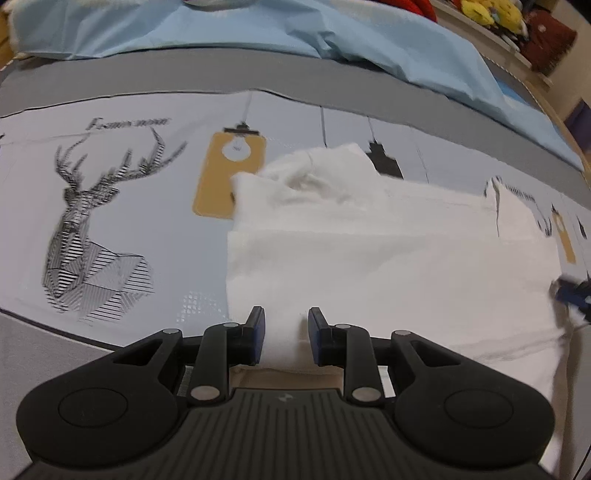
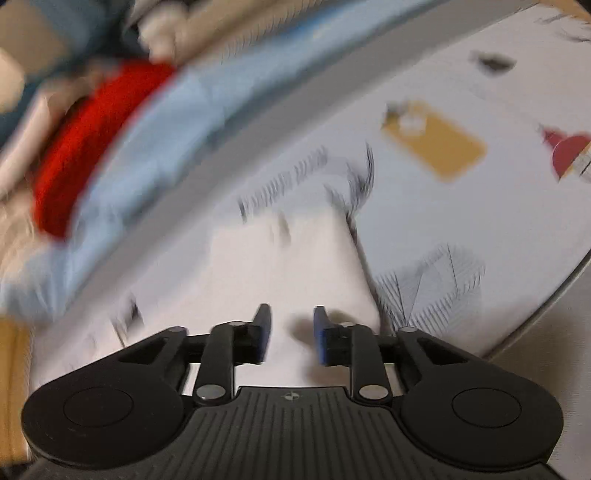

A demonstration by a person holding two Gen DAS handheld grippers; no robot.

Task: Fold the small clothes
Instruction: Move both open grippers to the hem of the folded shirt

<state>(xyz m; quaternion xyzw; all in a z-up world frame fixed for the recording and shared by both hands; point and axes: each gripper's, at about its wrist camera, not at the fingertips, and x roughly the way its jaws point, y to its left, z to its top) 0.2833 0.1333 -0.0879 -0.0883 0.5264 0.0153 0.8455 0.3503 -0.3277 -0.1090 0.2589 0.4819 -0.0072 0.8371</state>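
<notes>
A white garment (image 1: pixel 369 258) lies partly folded on the printed tablecloth (image 1: pixel 110 206), with a bunched part at its far edge. My left gripper (image 1: pixel 286 332) sits over the garment's near edge, its jaws partly apart with white cloth between the blue pads. The right gripper's blue tip (image 1: pixel 570 291) shows at the garment's right edge. In the blurred right wrist view, my right gripper (image 2: pixel 291 334) is over the white garment (image 2: pixel 288 258), jaws partly apart, cloth between them.
A light blue sheet (image 1: pixel 332 33) lies crumpled across the far side, also in the right wrist view (image 2: pixel 155 122). Red cloth (image 2: pixel 92 140) lies beyond it. Plush toys (image 1: pixel 491 14) sit on a shelf at the far right. The table edge (image 2: pixel 554 302) runs at the right.
</notes>
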